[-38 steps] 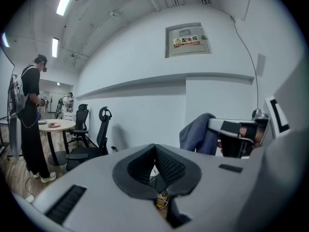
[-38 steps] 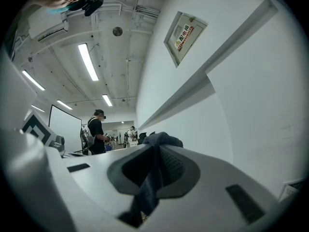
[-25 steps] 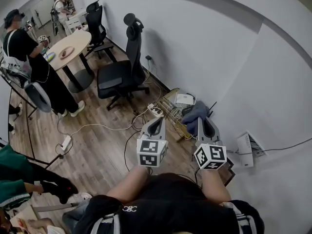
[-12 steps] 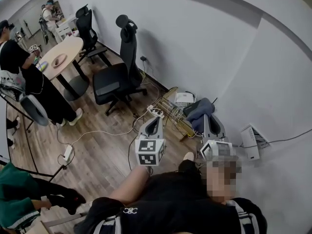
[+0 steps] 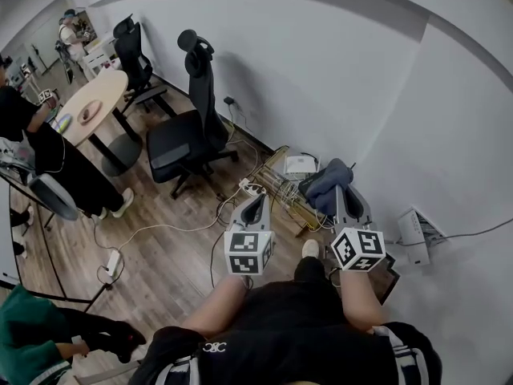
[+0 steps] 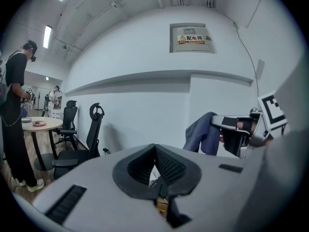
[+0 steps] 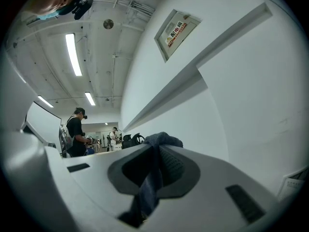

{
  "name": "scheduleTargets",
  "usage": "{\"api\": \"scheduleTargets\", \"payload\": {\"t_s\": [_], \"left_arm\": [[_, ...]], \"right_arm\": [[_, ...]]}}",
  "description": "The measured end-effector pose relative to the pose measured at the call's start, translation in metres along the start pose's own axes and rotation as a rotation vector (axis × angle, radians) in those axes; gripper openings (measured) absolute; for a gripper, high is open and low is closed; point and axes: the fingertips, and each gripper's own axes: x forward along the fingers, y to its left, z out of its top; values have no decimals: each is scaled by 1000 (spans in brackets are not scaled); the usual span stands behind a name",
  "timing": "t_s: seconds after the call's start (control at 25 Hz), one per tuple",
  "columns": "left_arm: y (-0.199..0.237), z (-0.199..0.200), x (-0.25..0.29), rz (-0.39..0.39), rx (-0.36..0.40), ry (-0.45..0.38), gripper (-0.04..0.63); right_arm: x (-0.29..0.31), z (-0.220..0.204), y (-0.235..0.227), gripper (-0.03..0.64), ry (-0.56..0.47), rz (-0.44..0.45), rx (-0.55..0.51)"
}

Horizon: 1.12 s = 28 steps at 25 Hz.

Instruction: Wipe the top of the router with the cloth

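**Cloth held in the air above the wire rack by the wall**

A white wall (image 5: 337,79) curves round a room with a wood floor (image 5: 160,255). A black office chair (image 5: 188,135) stands near the wall, and further off a person in black stands at a round tabletop (image 5: 92,107). At the foot of the wall, among loose cables, sits a wire rack (image 5: 282,184) with a flat white box (image 5: 300,164) lying on top of it; whether that box is the router cannot be told.

The person holds both tools out in front of the body, over the floor near the rack. The left tongs (image 5: 258,200) point toward the rack; in the left gripper view they are clenched tip to tip with nothing between them (image 6: 155,163). The right tongs (image 5: 345,191) are clamped on a blue-grey cloth (image 5: 325,184). It bunches up beyond their tips and hangs over the rack's far end, just beside the white box. In the right gripper view the fabric (image 7: 161,140) runs down between the two pads.
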Motion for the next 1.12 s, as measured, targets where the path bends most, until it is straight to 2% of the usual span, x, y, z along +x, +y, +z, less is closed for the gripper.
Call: {"api": "scheduleTargets", "payload": {"t_s": [0.4,0.6,1.12], "left_arm": [[-17,15,92,-6,34,21,3],[-27,19,139,-11,53,60,3],[-45,37,242,42,21,102,3]], "right_arm": [[68,-2,-67,21,17,26,2],[99,-5,-103,21,32,24,25],[179,-8,-181,21,134,83,12]]}}
